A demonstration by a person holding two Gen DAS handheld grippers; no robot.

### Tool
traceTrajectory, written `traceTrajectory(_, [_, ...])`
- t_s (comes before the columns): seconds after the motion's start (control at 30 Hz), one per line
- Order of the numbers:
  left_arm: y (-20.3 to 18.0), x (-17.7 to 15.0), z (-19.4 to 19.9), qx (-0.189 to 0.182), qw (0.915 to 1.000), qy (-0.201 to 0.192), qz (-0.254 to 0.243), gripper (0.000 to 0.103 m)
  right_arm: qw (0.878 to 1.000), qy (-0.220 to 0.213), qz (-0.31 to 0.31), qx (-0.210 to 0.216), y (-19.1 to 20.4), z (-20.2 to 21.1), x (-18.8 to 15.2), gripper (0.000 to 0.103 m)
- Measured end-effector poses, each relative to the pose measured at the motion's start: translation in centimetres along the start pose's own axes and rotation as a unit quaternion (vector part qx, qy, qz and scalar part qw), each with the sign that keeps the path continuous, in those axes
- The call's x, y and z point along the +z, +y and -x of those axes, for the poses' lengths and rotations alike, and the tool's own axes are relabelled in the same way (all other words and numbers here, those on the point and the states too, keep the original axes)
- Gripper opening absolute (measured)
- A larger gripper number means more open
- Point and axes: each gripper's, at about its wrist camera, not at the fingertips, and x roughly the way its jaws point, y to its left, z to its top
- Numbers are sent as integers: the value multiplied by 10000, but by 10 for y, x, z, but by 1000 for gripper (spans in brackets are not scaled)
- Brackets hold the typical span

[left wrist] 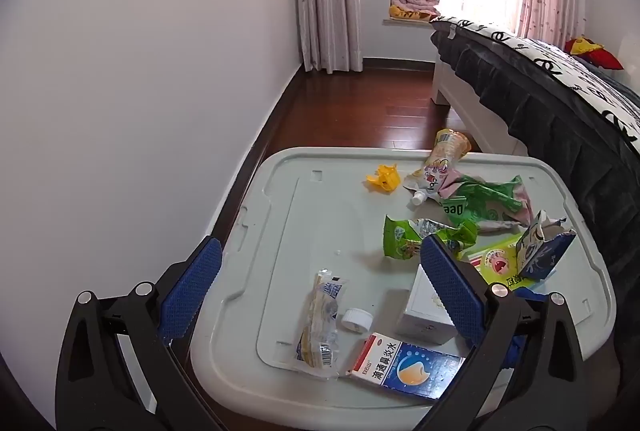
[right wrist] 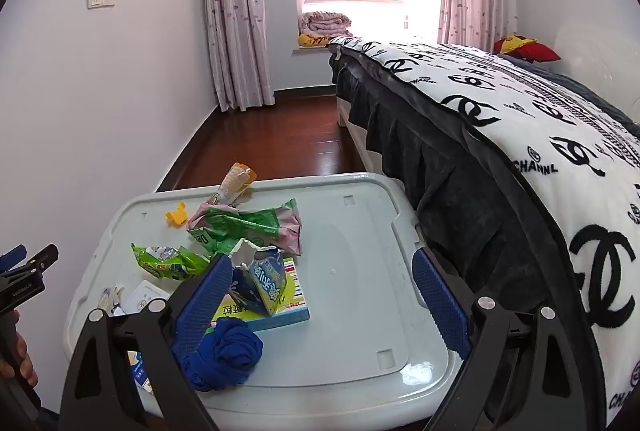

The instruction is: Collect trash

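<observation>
Trash lies on a grey storage-box lid [left wrist: 280, 215]: a clear crumpled wrapper [left wrist: 320, 323], a white bottle cap [left wrist: 357, 319], a blue-and-white medicine box [left wrist: 404, 365], a small white box [left wrist: 428, 305], green wrappers [left wrist: 424, 237], a torn blue carton [left wrist: 540, 251], a yellow plastic piece [left wrist: 383, 179] and a pouch [left wrist: 440, 167]. My left gripper [left wrist: 320, 271] is open above the near left of the lid, empty. My right gripper [right wrist: 322, 281] is open and empty over the lid [right wrist: 360, 231]; the torn carton [right wrist: 262, 279] and a blue cloth ball [right wrist: 224, 351] sit by its left finger.
A bed with a black-and-white blanket [right wrist: 520, 119] stands close on the right of the lid. Dark wooden floor [left wrist: 360, 111] runs to a curtained window. A white wall [left wrist: 140, 91] is on the left. A green-yellow flat box [right wrist: 264, 307] lies under the carton.
</observation>
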Motion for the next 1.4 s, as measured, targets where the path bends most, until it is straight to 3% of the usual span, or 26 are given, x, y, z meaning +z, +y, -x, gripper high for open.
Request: traceTrajectory(1.4, [-7,0,5,-176,9998,19,-67,97,10000,10,10,36,1,0,-1,91])
